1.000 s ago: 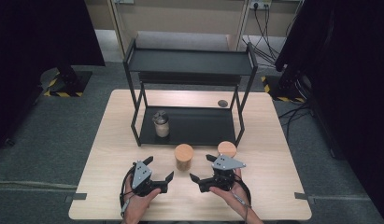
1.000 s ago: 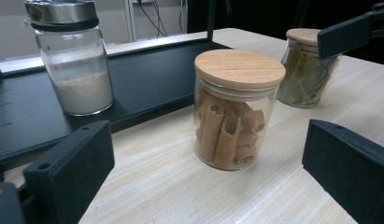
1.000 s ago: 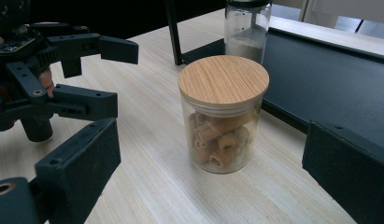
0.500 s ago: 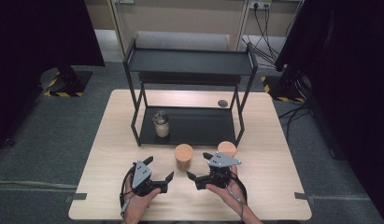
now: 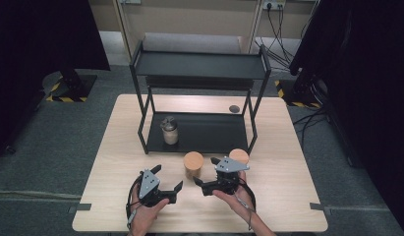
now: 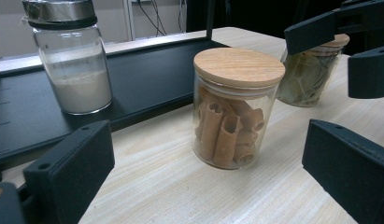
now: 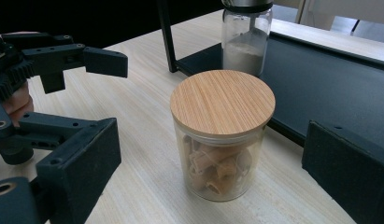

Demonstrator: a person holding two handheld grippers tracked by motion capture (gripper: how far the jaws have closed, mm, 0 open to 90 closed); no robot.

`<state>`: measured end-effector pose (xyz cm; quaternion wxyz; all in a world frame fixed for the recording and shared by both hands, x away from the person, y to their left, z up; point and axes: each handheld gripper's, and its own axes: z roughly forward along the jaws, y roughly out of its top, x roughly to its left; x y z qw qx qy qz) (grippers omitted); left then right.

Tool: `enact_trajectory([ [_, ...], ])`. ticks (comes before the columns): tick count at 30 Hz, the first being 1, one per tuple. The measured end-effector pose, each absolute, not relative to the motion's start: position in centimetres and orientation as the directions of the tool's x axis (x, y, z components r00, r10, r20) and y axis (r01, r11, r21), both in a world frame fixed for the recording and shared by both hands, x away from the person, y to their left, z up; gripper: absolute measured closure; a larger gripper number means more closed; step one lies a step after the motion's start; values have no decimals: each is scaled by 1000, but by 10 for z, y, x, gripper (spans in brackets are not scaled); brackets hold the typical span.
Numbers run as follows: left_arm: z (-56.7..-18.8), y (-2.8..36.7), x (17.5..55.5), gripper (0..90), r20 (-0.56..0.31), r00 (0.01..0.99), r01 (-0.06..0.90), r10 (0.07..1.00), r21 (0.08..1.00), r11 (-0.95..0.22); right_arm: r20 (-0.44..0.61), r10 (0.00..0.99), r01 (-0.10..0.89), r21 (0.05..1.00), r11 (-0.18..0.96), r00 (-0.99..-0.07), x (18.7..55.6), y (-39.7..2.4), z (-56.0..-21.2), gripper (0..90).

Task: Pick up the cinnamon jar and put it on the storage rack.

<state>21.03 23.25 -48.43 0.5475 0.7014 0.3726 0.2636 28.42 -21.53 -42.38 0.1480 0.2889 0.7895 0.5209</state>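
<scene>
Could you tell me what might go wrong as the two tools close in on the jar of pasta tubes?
1. The right tool and left tool both face the pasta jar with open jaws; closing in together, they could collide.
2. The wooden lid may only rest on the glass, so a grip on it could lift it off.
3. The leaf jar and the rack's lower shelf stand close; a sideways nudge could knock the pasta jar into them.
</scene>
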Motion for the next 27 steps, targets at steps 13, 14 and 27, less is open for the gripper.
enact_trajectory([
  [13,-484,232,210,20,-36,588,234,808,964,-127,68,620,309,906,290,-782,290,-208,-424,52],
  [14,-484,232,210,20,-36,588,234,808,964,-127,68,620,309,906,290,-782,290,-208,-424,52],
  [27,-484,232,210,20,-36,588,232,808,964,-126,66,620,310,904,294,-782,294,-203,-424,53],
])
